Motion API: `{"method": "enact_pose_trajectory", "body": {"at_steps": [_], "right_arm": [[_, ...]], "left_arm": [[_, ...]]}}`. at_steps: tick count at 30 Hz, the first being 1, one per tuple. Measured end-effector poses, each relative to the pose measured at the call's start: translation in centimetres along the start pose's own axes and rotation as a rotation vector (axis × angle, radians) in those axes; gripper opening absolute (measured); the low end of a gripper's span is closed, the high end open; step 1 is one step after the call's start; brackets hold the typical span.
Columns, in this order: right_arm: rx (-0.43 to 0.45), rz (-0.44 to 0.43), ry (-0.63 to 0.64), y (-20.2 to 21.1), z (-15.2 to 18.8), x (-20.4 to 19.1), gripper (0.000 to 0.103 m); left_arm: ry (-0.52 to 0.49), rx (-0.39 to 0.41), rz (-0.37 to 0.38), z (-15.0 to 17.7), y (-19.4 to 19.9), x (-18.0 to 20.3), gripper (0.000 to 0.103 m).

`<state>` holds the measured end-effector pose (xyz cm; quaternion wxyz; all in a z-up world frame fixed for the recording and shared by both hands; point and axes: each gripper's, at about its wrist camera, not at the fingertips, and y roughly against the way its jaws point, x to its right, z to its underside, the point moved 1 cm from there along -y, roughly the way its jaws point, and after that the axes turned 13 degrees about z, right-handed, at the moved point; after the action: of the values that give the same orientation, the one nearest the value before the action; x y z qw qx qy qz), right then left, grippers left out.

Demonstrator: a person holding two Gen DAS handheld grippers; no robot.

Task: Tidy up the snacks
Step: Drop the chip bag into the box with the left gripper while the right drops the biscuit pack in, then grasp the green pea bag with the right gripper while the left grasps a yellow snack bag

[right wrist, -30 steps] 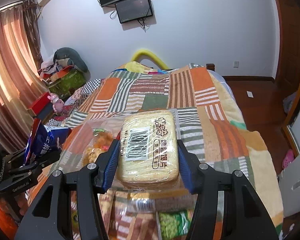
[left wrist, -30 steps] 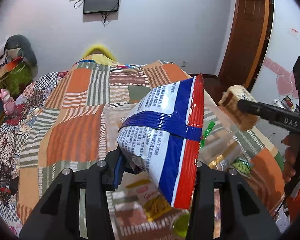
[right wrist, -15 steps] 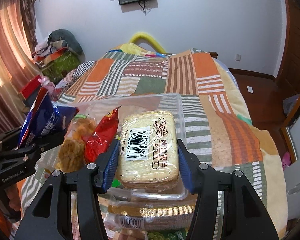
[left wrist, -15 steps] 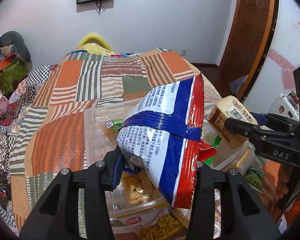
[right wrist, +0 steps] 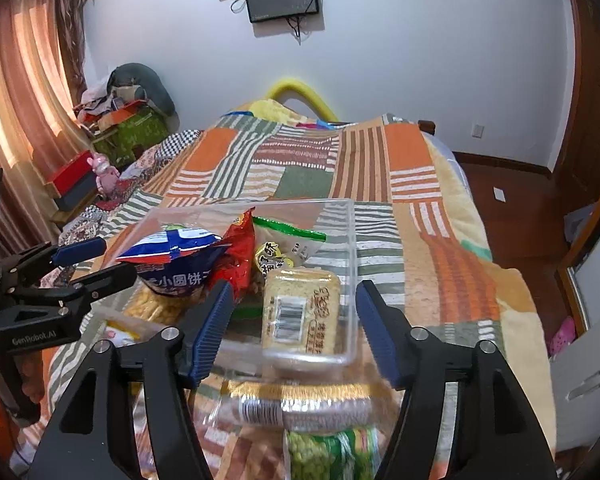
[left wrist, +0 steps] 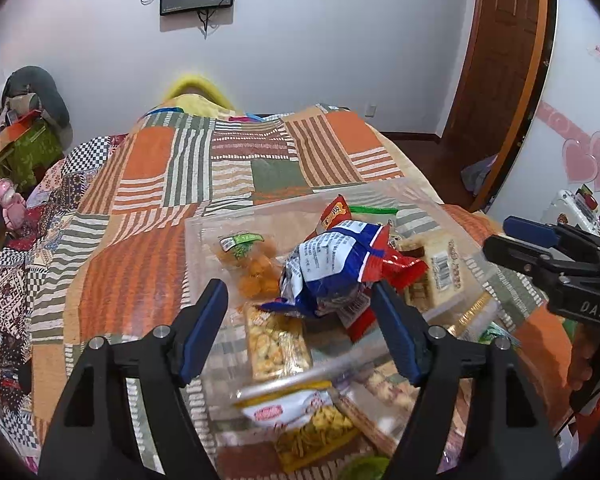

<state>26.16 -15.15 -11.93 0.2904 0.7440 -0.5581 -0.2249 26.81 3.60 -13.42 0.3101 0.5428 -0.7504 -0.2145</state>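
A clear plastic bin (left wrist: 204, 232) (right wrist: 350, 248) sits on the patchwork bed. In it lie a blue, white and red chip bag (left wrist: 332, 264) (right wrist: 172, 252), a wrapped yellow cake (right wrist: 300, 312) (left wrist: 444, 268), a red packet (right wrist: 240, 256), orange puffs (left wrist: 256, 272) and a green-topped bag (right wrist: 292, 240). My left gripper (left wrist: 300, 328) is open and empty just in front of the chip bag. My right gripper (right wrist: 294, 328) is open and empty around the near end of the cake, not touching it.
Loose snacks lie on the quilt before the bin: a gold-wrapped roll (right wrist: 300, 404), green peas (right wrist: 332, 452), a yellow strips bag (left wrist: 304, 424). A cluttered nightstand (right wrist: 128, 128) stands at the left, a wooden door (left wrist: 500, 52) at the right.
Both grippers opened. The chip bag dropped from the left gripper into the bin; the cake dropped from the right gripper into the bin's near right corner.
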Motion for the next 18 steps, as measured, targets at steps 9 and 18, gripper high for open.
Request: {"method": "enact_pose_trajectory", "body": {"at_steps": [9,18], "right_arm": [[-0.002,0.024,0.009,2.2,2.0,1.3,0.069],[-0.112,0.034,-0.011,0.9,5.6,2.6,0.071]], "left_arm": [[0.039,-0.012,-0.029,2.8,2.6,-0.9,0.085],[0.112,-0.103,-0.029,7.2,1.8,-3.0,0.085]]}}
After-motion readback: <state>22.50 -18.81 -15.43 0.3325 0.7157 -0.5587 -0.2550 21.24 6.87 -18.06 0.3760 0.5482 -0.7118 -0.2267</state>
